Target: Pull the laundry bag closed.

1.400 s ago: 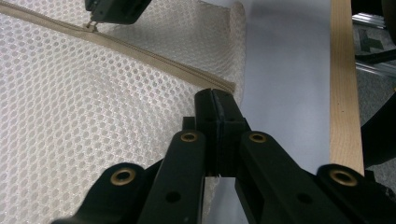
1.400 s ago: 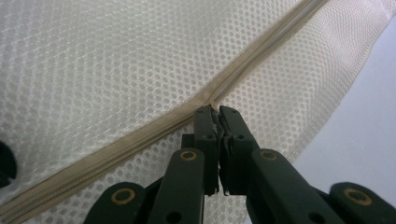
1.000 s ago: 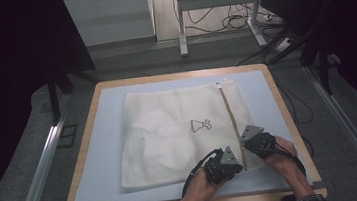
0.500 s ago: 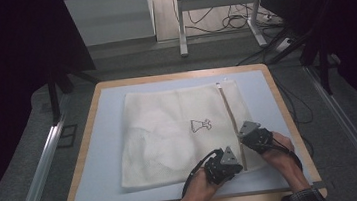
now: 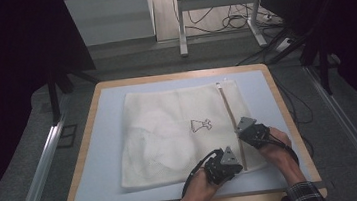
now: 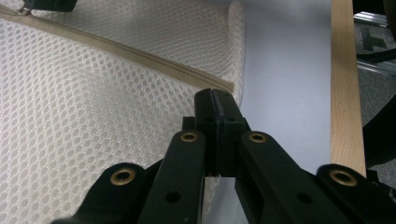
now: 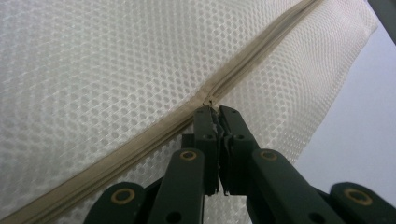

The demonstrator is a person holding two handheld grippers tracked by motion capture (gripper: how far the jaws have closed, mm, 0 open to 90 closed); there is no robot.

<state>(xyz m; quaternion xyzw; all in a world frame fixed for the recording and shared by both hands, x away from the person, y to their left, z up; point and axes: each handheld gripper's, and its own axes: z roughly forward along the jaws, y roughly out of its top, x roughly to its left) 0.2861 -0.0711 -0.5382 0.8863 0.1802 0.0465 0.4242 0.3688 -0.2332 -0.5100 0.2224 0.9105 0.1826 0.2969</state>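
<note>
Both pairs of jaws are pressed together: the right gripper (image 7: 214, 112) pinches the zipper pull (image 7: 210, 101), the left gripper (image 6: 215, 100) clamps the zipper's (image 6: 140, 56) near end. From above, the mesh bag (image 5: 169, 131) lies centred on the blue mat (image 5: 105, 138).

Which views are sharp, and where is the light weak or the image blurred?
High view: mat evenly lit, surroundings nearly black, slightly soft. Left gripper view: mesh bag sharp, left tool close and dark. Right gripper view: zipper crisp, right tool softer.
</note>
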